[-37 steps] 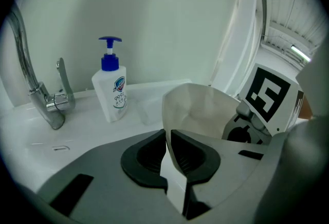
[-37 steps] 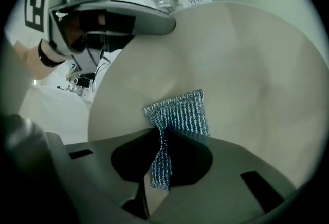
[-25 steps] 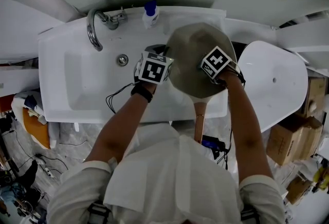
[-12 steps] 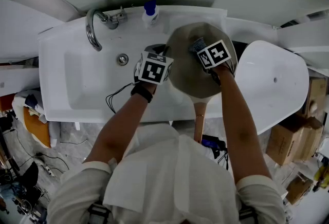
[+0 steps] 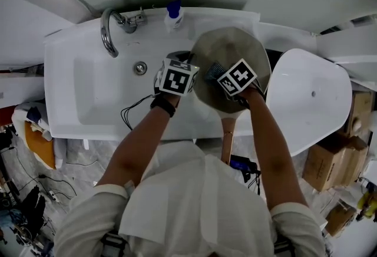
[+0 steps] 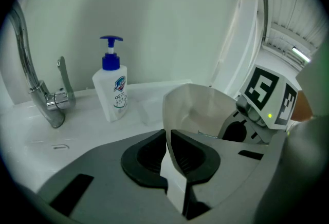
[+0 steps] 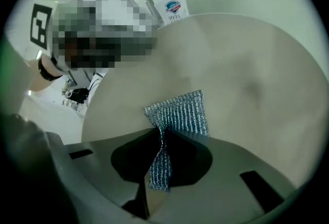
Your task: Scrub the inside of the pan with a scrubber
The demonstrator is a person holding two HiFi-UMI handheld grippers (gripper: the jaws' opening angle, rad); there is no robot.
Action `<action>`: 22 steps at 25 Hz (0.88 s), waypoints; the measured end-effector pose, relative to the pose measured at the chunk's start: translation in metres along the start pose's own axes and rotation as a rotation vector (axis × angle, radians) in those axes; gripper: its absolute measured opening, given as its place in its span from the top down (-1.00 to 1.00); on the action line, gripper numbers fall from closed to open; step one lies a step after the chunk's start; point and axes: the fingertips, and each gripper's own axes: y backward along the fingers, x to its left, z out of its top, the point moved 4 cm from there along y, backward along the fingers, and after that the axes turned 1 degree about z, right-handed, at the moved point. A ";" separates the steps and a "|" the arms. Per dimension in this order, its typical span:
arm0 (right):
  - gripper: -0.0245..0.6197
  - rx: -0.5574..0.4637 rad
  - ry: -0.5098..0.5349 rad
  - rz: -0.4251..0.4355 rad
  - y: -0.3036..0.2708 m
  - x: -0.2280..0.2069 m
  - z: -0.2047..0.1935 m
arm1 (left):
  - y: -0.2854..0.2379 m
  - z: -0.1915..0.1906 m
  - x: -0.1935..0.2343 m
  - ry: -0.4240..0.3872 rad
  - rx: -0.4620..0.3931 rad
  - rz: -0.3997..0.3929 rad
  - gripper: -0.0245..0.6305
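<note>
Grips pan (image 6: 198, 110) rim in left gripper (image 6: 167, 138). Pinches scrubber (image 7: 180, 115) in right gripper (image 7: 159, 138) (pad fanning forward), flat against pan interior.

Pan (image 5: 232, 52) inside matt, smooth, dull beige; its handle (image 5: 227, 135) looks like wood. Scrubber (image 7: 181, 113) woven metallic mesh, rough, glinting. Sink (image 5: 88, 96) glossy white, smooth. Faucet (image 5: 106, 38) polished chrome metal. Soap bottle (image 6: 112, 92) translucent white plastic, blue pump. Left tool (image 6: 167, 138) matt grey plastic, black ribbed pads (image 6: 146, 155). Shirt (image 5: 188, 203) pale cloth.
</note>
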 end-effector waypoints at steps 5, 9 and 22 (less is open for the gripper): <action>0.80 0.042 0.049 -0.079 0.011 0.001 -0.023 | -0.002 -0.002 0.002 0.005 -0.005 0.001 0.80; 0.81 -0.300 -0.105 -0.150 0.053 -0.016 0.008 | -0.001 -0.001 0.001 0.006 -0.007 -0.008 0.80; 0.81 -0.480 0.126 -0.260 0.072 0.001 0.145 | -0.001 -0.001 0.001 0.005 -0.002 -0.012 0.80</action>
